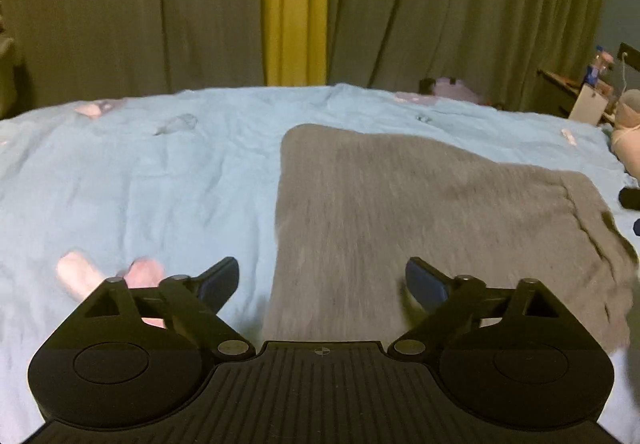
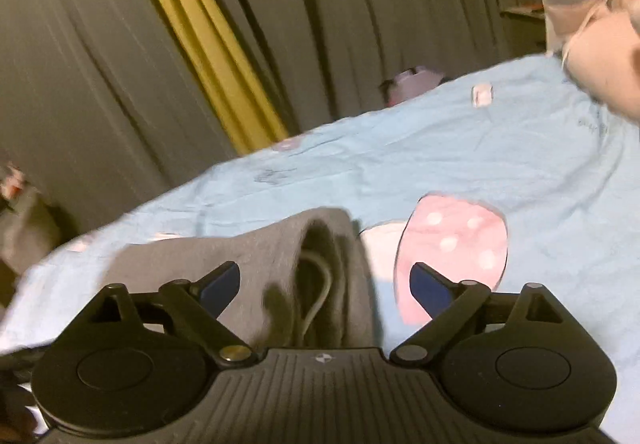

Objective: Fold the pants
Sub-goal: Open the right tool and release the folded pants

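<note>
You face a wall of dull grey-green curtains (image 1: 440, 4) hanging in vertical folds. 1 narrow yellow curtain panel (image 1: 295, 4) hangs between them, near the centre in the left wrist view. Below the curtains you see a bed covered by a wrinkled light-blue sheet (image 1: 140, 172) printed with pink shapes. At the far right, a dark shelf (image 1: 560, 84) beside the bed carries small blurred items. Lighting is dim and both views show motion blur.
</note>
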`<state>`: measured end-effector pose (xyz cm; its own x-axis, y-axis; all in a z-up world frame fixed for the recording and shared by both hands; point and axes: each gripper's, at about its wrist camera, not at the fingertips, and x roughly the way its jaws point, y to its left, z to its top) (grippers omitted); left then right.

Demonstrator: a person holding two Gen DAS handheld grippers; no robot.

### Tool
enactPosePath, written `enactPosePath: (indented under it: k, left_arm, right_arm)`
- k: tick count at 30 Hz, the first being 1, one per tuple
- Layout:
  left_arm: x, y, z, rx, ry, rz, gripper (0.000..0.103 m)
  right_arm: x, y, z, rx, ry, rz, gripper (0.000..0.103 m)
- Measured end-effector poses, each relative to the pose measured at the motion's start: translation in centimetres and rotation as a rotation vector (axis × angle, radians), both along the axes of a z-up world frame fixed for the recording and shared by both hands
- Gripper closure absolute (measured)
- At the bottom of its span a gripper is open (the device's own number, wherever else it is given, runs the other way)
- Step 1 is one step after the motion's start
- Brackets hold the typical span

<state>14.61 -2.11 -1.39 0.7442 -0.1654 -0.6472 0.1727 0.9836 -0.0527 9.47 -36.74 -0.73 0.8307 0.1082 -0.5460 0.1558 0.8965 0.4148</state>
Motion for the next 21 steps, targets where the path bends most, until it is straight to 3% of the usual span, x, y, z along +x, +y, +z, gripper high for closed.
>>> enactPosePath:
  k: [1, 2, 3, 4, 5, 8, 10, 13, 14, 16, 17, 18, 21]
  left_arm:
    - [-0.8, 0.5, -0.3, -0.027, 0.008, -0.004, 0.008]
    - [-1.4, 0.8, -0.7, -0.061, 0.028, 0.001, 0.008]
    - [-1.9, 1.1, -1.1, -0.097, 0.051, 0.017, 0.008]
    - [-2.2, 1.5, -1.5, -0.118, 0.076, 0.029, 0.008]
    - [-2.5, 1.7, -1.9, -0.13, 0.094, 0.047, 0.008]
    - [-3.0, 2.8, -2.2, -0.179, 0.101, 0.094, 0.008]
    - [-3.3, 3.6, -2.5, -0.227, 0.099, 0.1, 0.008]
    - [-4.1, 4.9, -2.8, -0.212, 0.095, 0.18, 0.007]
    - [-4.5, 5.5, -2.7, -0.221, 0.098, 0.199, 0.007]
    - [-5.4, 6.3, -2.7, -0.251, 0.129, 0.219, 0.007]
    - [-5.8, 6.5, -2.8, -0.262, 0.156, 0.221, 0.007]
    - [-6.3, 6.5, -3.1, -0.271, 0.183, 0.215, 0.007]
    - [-7.9, 4.8, -3.5, -0.238, 0.252, 0.157, 0.007]
  right_arm:
    - [-0.9, -0.1, 0.1, 0.034, -0.018, 0.01, 0.013]
    - [-1.6, 0.3, 0.3, 0.057, -0.042, 0.021, 0.027]
    - [-2.2, 0.7, 0.7, 0.063, -0.072, 0.032, 0.052]
    - [-2.7, 1.3, 1.1, 0.058, -0.094, 0.044, 0.062]
    - [-2.4, 2.0, 1.6, 0.051, -0.106, 0.062, 0.066]
    - [-2.0, 4.3, 1.3, 0.056, -0.1, 0.137, 0.066]
    - [-1.6, 5.5, 0.1, -0.007, -0.072, 0.198, 0.065]
    - [-1.7, 6.0, -1.2, -0.086, -0.019, 0.206, 0.067]
    - [-2.1, 5.9, -0.8, -0.085, -0.027, 0.198, 0.067]
    - [-3.4, 6.0, 0.5, -0.103, -0.048, 0.16, 0.046]
    - [-3.8, 6.0, 0.3, -0.106, -0.058, 0.149, 0.027]
    - [-5.0, 6.2, 0.1, -0.095, -0.08, 0.155, 0.018]
    - [-7.9, 7.4, -1.2, -0.091, -0.069, 0.196, 0.011]
